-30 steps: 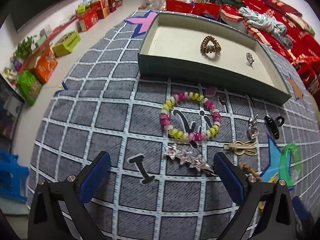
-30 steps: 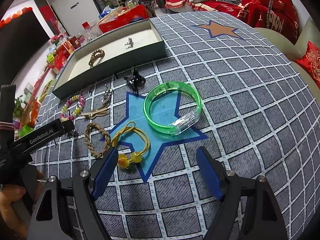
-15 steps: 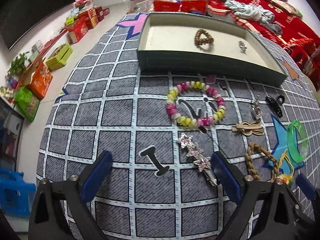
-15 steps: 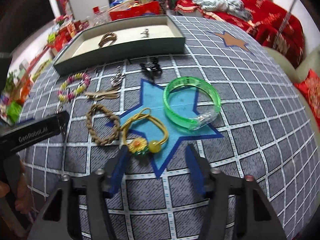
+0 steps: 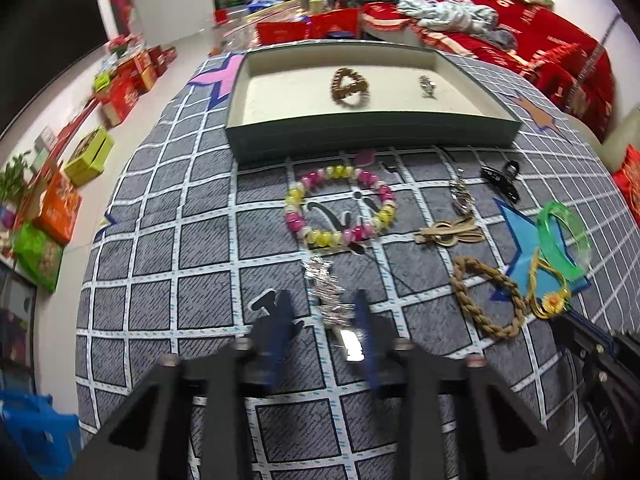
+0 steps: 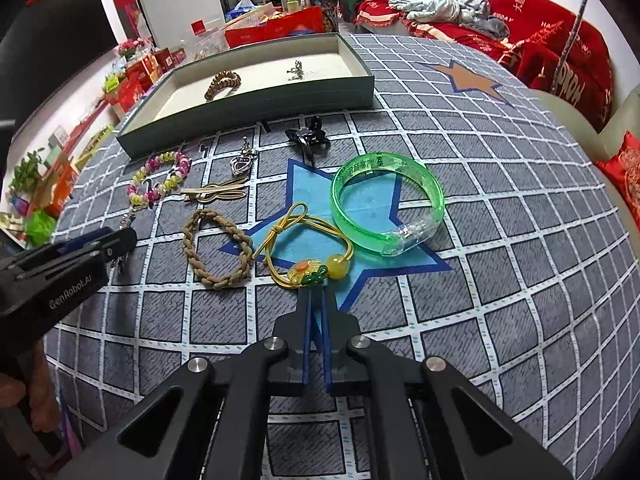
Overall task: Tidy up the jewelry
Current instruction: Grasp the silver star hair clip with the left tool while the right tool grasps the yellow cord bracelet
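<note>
Grey grid-patterned cloth (image 6: 520, 208) covers the worktop, with a shallow dark green rectangular tray (image 6: 256, 108) at its far side holding a brown coiled hair tie (image 6: 222, 85) and a small silver charm (image 6: 296, 71). The right gripper (image 6: 316, 294) has its jaws nearly pressed together at the near end of a yellow cord hair tie with an orange flower bead (image 6: 304, 248), which lies on a blue star print, just right of a tan braided loop (image 6: 216, 248) and near a translucent green plastic bangle (image 6: 386, 200). The left gripper (image 5: 320, 320) has its jaws narrowed around a silver star-studded hair clip (image 5: 326, 296), blurred; contact cannot be told. A pink-and-yellow beaded bracelet (image 5: 340, 206) lies just beyond the clip.
</note>
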{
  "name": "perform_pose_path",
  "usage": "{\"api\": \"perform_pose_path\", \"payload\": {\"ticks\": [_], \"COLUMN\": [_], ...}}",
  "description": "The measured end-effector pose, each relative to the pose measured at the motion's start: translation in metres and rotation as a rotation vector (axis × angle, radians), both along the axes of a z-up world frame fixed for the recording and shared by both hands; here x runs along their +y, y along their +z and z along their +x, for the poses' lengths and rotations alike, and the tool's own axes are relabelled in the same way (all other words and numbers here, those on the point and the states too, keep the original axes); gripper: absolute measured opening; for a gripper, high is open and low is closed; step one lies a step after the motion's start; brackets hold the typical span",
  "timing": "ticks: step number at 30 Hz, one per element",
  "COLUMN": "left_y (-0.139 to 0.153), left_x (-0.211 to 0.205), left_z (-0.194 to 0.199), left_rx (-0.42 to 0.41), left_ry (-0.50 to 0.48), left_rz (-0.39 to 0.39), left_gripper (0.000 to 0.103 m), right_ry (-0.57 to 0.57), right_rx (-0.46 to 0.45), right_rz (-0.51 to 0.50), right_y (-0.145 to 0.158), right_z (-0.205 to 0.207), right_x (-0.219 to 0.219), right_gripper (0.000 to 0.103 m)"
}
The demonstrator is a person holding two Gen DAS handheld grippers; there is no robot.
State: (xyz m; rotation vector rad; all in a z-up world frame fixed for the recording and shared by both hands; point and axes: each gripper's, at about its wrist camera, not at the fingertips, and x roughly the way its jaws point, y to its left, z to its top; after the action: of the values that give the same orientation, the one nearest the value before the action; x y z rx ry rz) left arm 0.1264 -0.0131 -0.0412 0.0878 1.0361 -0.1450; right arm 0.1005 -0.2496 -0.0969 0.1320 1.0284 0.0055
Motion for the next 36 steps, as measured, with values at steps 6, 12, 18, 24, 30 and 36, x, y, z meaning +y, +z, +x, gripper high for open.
{"api": "perform_pose_path", "payload": {"ticks": [6,12,18,24,30,36], "left_y": [0.002,0.002,0.006,0.009,0.009,0.011], "left_x": [0.004,0.007,0.009,0.012,0.012,0.014], "left_z": [-0.005,-0.009,-0.012,-0.014,-0.016,-0.017], "left_rx": [0.012,0.012,0.004,-0.009,-0.013,-0.019], "left_ry": [-0.035,-0.045,-0.053,-0.064,-0.077,-0.086], "left_rz": [-0.062,-0.075,-0.085,-0.093,-0.104,-0.117], "left_gripper": [0.035,0.035,0.035,0.035,0.035,0.035], "right_ry": [-0.011,-0.059,-0.079,-0.112,-0.157,-0.154], "right_rx": [-0.007,0.002,0.01,-0.005,0.025,0.037], "right_rz": [0.064,0.152,0.189,0.169,0.173,0.035], "right_y": [0.005,0.003,0.001,0.006,0.002,0.001], "right_z": [-0.002,0.0,0.002,-0.003,0.013,0.025], "right_x": [-0.009,-0.019,-0.016,-0.02,-0.017,0.005], "right_gripper": [0.005,0.006,0.009,0.058,0.054,0.03]}}
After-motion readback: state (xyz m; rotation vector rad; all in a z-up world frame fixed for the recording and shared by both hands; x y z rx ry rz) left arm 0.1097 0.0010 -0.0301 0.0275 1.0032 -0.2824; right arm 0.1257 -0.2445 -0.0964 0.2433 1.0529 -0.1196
